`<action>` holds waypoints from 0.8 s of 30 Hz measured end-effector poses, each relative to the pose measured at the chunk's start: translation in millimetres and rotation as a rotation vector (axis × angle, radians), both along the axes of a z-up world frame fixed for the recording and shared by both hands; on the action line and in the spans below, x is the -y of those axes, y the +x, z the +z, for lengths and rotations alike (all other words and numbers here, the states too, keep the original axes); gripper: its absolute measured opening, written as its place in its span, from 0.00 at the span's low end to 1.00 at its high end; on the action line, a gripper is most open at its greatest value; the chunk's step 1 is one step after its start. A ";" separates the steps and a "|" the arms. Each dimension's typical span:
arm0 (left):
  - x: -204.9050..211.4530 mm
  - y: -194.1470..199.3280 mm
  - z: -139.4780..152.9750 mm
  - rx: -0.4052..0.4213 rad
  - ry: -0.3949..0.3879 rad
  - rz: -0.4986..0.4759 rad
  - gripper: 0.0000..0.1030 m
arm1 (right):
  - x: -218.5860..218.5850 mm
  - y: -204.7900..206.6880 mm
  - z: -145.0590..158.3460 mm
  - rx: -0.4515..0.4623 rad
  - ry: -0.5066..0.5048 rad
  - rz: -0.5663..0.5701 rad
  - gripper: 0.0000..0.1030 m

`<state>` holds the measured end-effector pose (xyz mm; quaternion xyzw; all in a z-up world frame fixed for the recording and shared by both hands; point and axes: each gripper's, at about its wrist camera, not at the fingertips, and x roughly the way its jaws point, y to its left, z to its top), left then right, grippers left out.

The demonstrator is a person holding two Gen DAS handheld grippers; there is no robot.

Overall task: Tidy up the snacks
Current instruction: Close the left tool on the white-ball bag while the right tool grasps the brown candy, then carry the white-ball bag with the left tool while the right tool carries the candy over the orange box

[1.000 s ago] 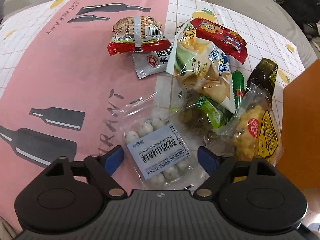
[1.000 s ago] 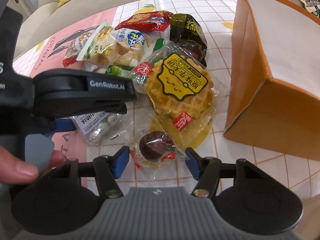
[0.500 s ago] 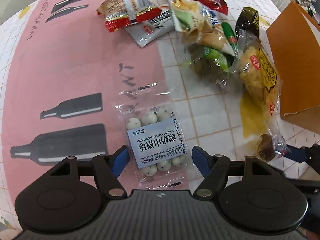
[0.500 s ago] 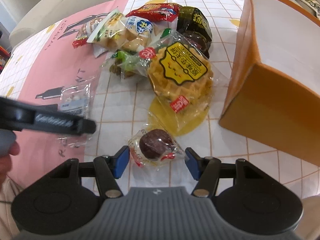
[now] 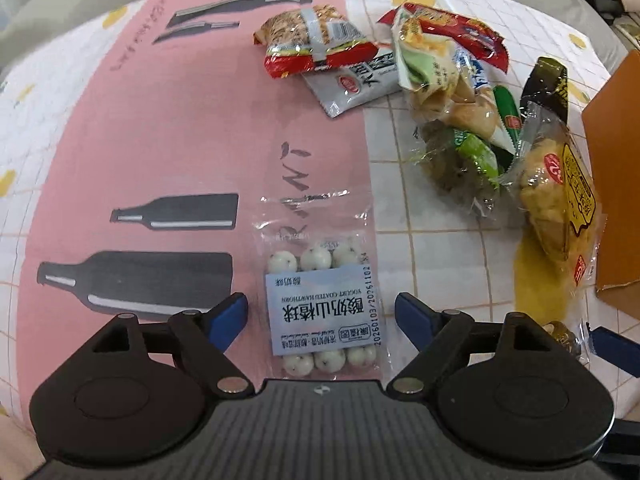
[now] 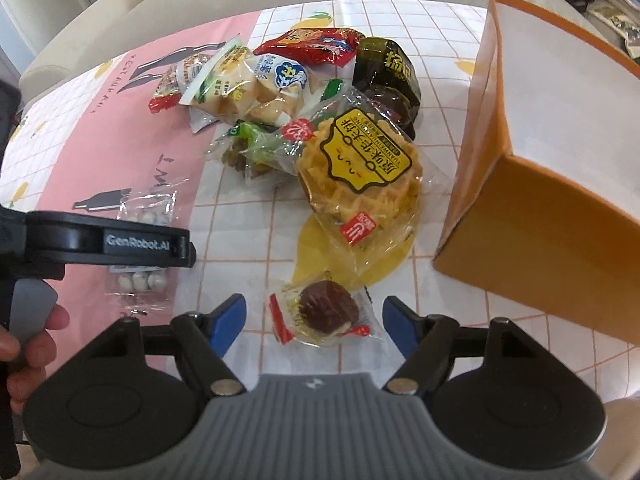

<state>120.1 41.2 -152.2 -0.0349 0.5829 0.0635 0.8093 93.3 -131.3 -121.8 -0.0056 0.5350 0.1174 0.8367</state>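
Observation:
My left gripper [image 5: 322, 314] is open, its blue fingertips on either side of a clear packet of white yogurt hawthorn balls [image 5: 324, 306] lying flat on the pink cloth. My right gripper [image 6: 314, 318] is open around a small wrapped brown chestnut cake [image 6: 324, 314] on the white tiles. The hawthorn packet also shows in the right wrist view [image 6: 140, 248], partly behind the left gripper's body [image 6: 108, 242]. A waffle pack [image 6: 360, 172] lies just beyond the cake. An open orange box [image 6: 532, 216] stands to the right.
A pile of snacks lies further back: a red peanut pack [image 5: 316, 46], a bread-roll bag [image 5: 448, 80], a green pack [image 5: 468, 156], a dark pack [image 6: 386, 68]. A sofa runs behind the table. The orange box's corner [image 5: 612, 184] is at the right.
The left gripper has drawn back toward the near table edge with the hawthorn packet staying between its open fingers. The right gripper has stayed around the brown cake.

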 end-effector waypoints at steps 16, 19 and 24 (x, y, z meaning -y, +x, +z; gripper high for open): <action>1.5 -20.7 7.6 0.055 -0.067 -0.059 0.64 | -0.6 -5.7 0.2 0.010 0.008 0.031 0.49; 3.3 -29.2 16.2 0.074 -0.064 -0.068 0.64 | -1.9 -9.1 8.2 0.027 0.014 0.041 0.49; 5.6 -38.9 40.1 0.099 -0.106 -0.080 0.64 | 1.4 -15.7 26.7 0.051 0.052 0.044 0.48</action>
